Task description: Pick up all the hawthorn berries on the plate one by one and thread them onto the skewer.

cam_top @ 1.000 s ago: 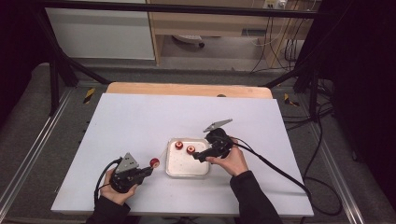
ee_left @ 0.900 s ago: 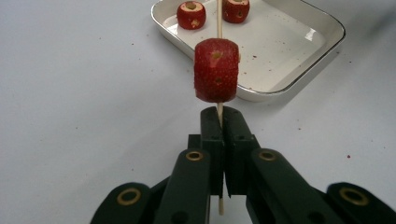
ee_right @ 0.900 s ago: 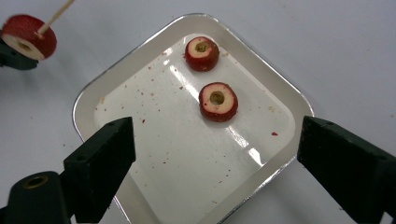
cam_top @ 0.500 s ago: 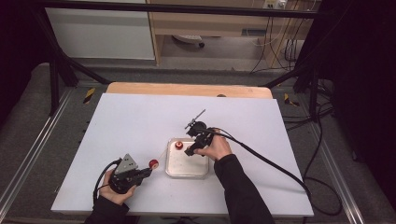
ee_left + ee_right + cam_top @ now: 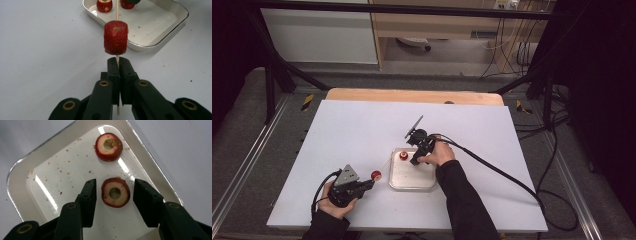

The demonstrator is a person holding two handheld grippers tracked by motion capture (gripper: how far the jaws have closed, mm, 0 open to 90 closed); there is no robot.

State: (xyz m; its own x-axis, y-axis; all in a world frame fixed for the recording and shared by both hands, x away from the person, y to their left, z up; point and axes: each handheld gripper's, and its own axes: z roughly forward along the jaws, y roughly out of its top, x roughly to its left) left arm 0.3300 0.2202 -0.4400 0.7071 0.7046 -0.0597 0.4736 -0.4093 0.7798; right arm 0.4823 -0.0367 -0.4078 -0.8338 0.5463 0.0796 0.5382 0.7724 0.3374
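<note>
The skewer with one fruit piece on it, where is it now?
The skewer is clamped in the left gripper, at the table's left in the high view, its tip pointing toward the tray beside it.

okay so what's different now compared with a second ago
The right gripper moved left along the far side of the tray and dipped over a cored fruit piece; its jaws have just been closing around it, not yet touching. The left gripper stayed clamped on the skewer with its threaded piece.

Cored red fruit piece (image 5: pixel 115 192) flat in tray; another (image 5: pixel 115 37) skewered.
</note>
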